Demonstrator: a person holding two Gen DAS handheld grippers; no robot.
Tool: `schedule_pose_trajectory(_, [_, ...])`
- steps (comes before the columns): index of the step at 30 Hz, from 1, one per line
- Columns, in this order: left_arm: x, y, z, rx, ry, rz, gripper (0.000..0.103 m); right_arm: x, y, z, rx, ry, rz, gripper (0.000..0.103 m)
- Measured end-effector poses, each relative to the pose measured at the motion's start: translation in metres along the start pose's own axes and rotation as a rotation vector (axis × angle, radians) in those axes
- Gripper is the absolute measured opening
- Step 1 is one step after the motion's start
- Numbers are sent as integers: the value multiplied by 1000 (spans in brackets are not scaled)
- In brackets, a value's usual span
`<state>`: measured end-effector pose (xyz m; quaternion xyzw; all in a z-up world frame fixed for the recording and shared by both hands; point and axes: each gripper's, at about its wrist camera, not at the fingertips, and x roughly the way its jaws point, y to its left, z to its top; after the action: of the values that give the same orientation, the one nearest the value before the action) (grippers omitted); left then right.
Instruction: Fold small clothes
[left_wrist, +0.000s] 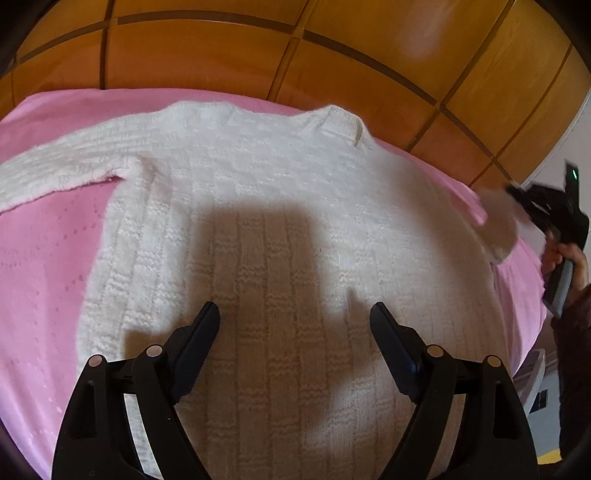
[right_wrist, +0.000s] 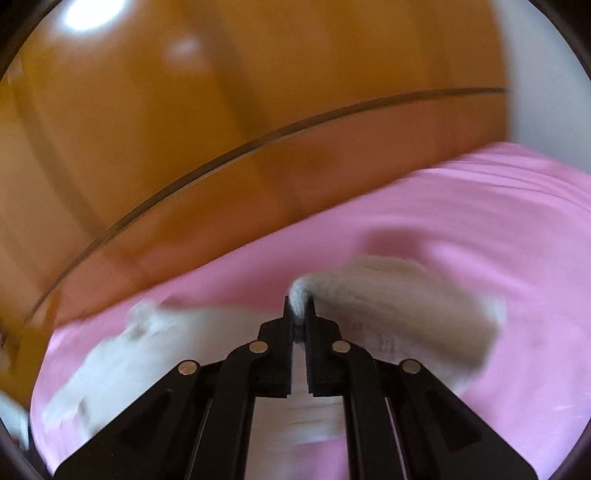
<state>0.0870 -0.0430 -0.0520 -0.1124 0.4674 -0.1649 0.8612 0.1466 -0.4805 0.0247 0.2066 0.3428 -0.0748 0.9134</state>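
Now one white sweater (left_wrist: 280, 206), right tongs (right_wrist: 300, 314) pinching its sleeve (right_wrist: 388, 295).

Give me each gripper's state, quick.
Left gripper: open, empty, above the white knitted sweater.
Right gripper: shut on the sweater's sleeve.

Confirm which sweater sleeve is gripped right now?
The sleeve on the right gripper's side: its jaws are shut on it, lifting it. The other sleeve lies flat on the pink sheet, untouched.
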Motion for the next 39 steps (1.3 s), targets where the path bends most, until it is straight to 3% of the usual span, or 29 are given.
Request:
schedule_pose_trajectory(3, [-4, 4, 3, -24, -4, -22, 89, 31, 85, -30, -141, 79, 105, 5])
schedule_pose_trajectory(6, [-9, 7, 7, -28, -19, -20, 89, 51, 142, -63, -219, 178, 234, 11])
schedule_pose_trajectory(9, [-15, 14, 12, -46, -37, -30, 89, 51, 154, -84, -193, 200, 292, 52])
schedule_pose_trajectory(11, [-15, 18, 15, -62, -46, -33, 89, 44, 146, -92, -159, 206, 301, 55])
schedule_pose_trajectory(13, [-12, 22, 20, -89, -42, -47, 89, 27, 129, -103, -129, 210, 302, 66])
schedule_pose_trajectory(20, [27, 33, 53, -232, 43, -149, 68, -17, 66, -133, -63, 216, 209, 75])
schedule_pose_trajectory(24, [57, 24, 79, -238, 63, -167, 67, -33, 19, -147, 46, 211, 161, 76])
schedule_pose_trajectory(27, [81, 14, 98, -235, 67, -134, 65, -41, -5, -143, 117, 192, 140, 77])
schedule_pose_trajectory(28, [87, 12, 104, -237, 71, -119, 60, -42, -10, -141, 133, 184, 132, 77])
schedule_pose_trajectory(30, [100, 7, 116, -234, 90, -82, 27, -42, -19, -134, 171, 170, 126, 78])
schedule_pose_trajectory(31, [101, 6, 123, -232, 83, -97, 11, -42, -22, -131, 183, 160, 123, 78])
schedule_pose_trajectory(32, [97, 6, 126, -230, 67, -111, 6, -45, -27, -127, 192, 147, 117, 78])
schedule_pose_trajectory(35, [64, 16, 136, -234, -58, -120, 6, -47, -30, -110, 218, 91, 119, 78])
schedule_pose_trajectory(39, [43, 36, 134, -239, -107, -72, 6, -32, -14, -89, 185, 51, 116, 73])
